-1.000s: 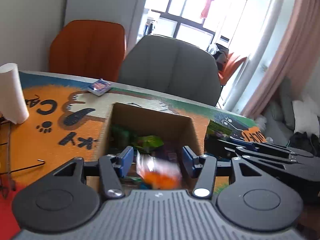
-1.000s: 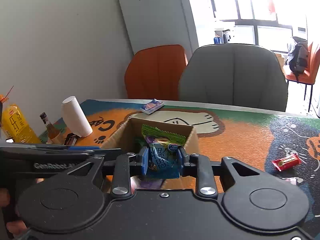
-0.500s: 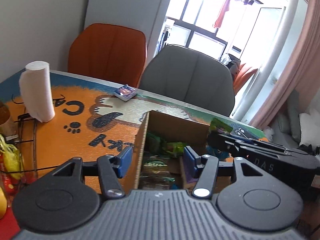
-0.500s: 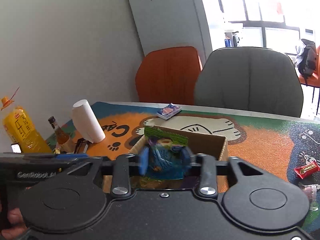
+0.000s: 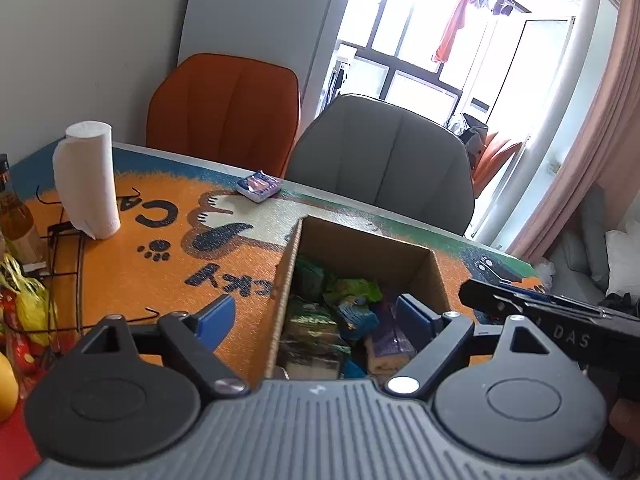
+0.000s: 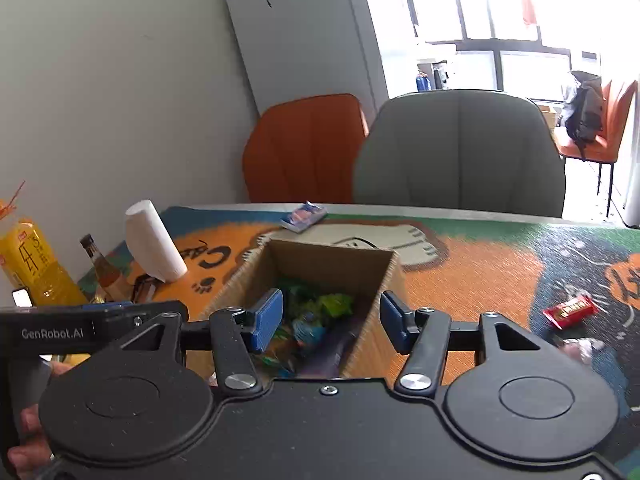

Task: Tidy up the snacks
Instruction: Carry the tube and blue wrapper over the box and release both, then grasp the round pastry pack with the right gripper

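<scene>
An open cardboard box [image 5: 362, 242] [image 6: 332, 254] stands on the patterned table mat and holds several snack packets, green, blue and purple [image 5: 352, 292] [image 6: 320, 312]. My left gripper [image 5: 316, 320] is open and empty, its jaws straddling the box's left wall. My right gripper [image 6: 330, 320] is open and empty above the box; the blue and green packet [image 6: 310, 328] lies in the box below it. A blue-purple packet [image 5: 259, 186] [image 6: 303, 217] lies at the table's far edge. A red candy bar [image 6: 570, 311] lies on the mat to the right.
A paper towel roll [image 5: 86, 178] [image 6: 154, 240] stands at the left, with a wire rack [image 5: 66, 264], a glass bottle [image 6: 102, 272] and a yellow bottle [image 6: 34, 268] near it. An orange chair [image 5: 224, 114] and a grey chair [image 5: 380, 156] stand behind the table.
My right gripper opened and let the blue and green packet fall into the box. My left gripper, empty after dropping an orange packet, rose and shifted left to the box's left wall.
</scene>
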Motion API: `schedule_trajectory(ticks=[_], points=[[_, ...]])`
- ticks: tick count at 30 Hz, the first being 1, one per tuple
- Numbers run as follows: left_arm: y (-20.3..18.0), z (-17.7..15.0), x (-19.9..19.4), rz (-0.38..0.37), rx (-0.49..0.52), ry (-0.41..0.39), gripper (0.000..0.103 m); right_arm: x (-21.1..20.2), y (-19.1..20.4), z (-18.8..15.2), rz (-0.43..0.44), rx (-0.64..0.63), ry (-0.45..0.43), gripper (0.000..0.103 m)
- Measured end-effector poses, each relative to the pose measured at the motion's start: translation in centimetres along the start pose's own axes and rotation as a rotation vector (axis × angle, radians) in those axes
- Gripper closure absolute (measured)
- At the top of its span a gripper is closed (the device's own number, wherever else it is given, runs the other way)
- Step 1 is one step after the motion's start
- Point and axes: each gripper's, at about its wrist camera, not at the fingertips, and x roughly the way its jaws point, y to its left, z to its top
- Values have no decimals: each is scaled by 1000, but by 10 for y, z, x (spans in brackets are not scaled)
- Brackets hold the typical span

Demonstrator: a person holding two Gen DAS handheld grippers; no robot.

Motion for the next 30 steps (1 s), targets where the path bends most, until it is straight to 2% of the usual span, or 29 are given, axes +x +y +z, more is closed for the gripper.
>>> schedule_trajectory(ticks=[3,5,11,17,30], points=[[-8,-5,1,-9,0,5,13,-8,-8,-5,-14,3,9,41],[-15,-7,2,-19,5,10,13,-14,-14,-9,-20,12,11,32],[-41,-13,9,-52,36,22,12,-31,-42,-20,-66,50,13,23],[-72,-18,17,-94,63,22,10,-47,-71,-27,-120,86,4,18],[-135,-26,35,-172,149,33,9,-60,-122,-41,-194,149,8,17]])
